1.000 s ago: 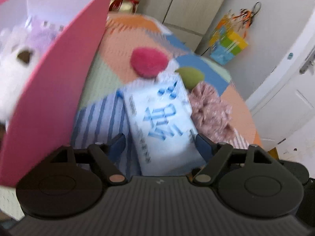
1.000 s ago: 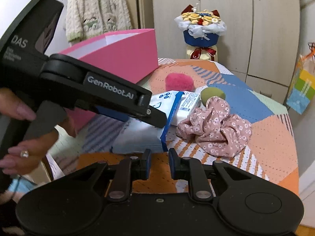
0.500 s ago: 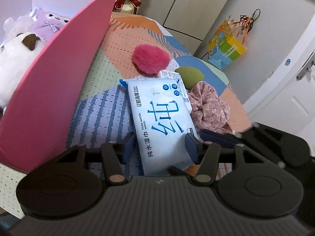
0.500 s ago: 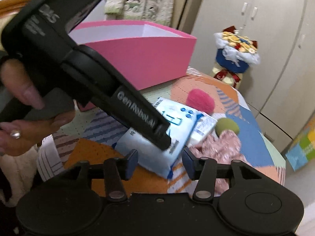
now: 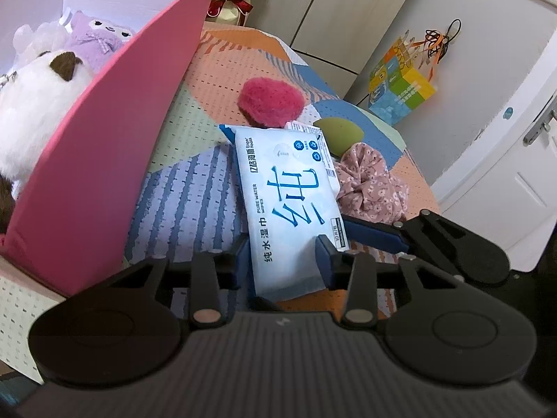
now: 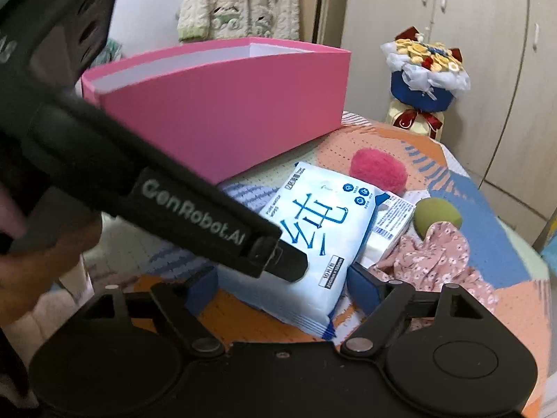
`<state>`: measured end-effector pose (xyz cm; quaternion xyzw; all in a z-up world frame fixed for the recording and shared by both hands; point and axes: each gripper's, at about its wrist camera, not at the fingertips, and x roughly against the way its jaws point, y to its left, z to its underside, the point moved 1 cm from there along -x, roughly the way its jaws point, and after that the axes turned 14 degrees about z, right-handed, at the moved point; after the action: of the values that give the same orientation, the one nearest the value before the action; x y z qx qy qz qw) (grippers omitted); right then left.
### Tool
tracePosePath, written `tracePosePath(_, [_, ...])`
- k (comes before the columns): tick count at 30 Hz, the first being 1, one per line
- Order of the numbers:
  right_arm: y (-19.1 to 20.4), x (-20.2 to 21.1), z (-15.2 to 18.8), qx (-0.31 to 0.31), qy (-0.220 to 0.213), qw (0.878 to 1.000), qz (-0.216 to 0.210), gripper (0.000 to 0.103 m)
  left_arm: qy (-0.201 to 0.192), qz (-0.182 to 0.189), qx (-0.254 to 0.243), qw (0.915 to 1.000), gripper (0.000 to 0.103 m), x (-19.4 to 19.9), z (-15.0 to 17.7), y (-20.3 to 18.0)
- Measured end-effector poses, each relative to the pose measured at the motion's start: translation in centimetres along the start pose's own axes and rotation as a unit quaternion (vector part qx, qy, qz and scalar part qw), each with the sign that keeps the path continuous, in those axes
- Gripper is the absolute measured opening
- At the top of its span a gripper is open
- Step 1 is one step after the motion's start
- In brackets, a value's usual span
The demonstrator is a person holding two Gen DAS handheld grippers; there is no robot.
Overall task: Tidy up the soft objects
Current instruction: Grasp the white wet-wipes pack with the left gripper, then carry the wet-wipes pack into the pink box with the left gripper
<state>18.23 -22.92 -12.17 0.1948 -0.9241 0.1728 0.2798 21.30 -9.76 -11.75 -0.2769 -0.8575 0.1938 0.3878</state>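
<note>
A white and blue wet wipes pack [image 5: 289, 205] lies on the patchwork tablecloth [image 5: 195, 209]. My left gripper [image 5: 283, 256] has its jaws closing, and both pads press the pack's near end. In the right wrist view the left gripper [image 6: 289, 264] crosses from the left, one finger on top of the pack [image 6: 313, 230]. My right gripper [image 6: 282, 289] has its jaws opening wide, with the pack's near corner between the fingers but untouched. Behind the pack lie a red fluffy puff [image 5: 271, 102], a green sponge [image 5: 339, 136] and a floral pink scrunchie [image 5: 369, 188].
A tall pink box [image 5: 104, 160] at the left holds a white plush [image 5: 31, 104] and a purple plush [image 5: 97, 38]. A small tissue packet [image 6: 390, 223] sits under the wipes. A bouquet [image 6: 424, 80] stands at the table's far edge, before the cabinets. A colourful bag [image 5: 400, 83] hangs on the wall.
The left jaws have narrowed from wide open onto the wipes pack. The right jaws went from shut to wide apart, and the right gripper came up beside the pack.
</note>
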Motion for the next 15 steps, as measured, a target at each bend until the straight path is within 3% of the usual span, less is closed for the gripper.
tracePosePath(5, [0.1, -1.0, 0.4, -0.042, 0.001, 0.999, -0.003, 0.089, 0.004, 0.005, -0.005, 1.0, 0.038, 0.0, 0.2, -0.2])
tracePosePath(7, [0.0, -1.3, 0.5, -0.066, 0.002, 0.998, 0.004, 0.089, 0.009, 0.008, -0.009, 0.9999, 0.033, 0.0, 0.3, -0.4])
tracePosePath(10, [0.3, -1.1, 0.6, -0.08, -0.004, 0.997, 0.015, 0.079, 0.009, 0.0, -0.028, 0.9996, 0.029, 0.2, 0.5, -1.0])
tracePosePath(15, [1.4, 0.0, 0.9, -0.083, -0.01, 0.996, 0.037, 0.075, 0.021, 0.008, -0.039, 0.999, 0.029, 0.9, 0.7, -1.4])
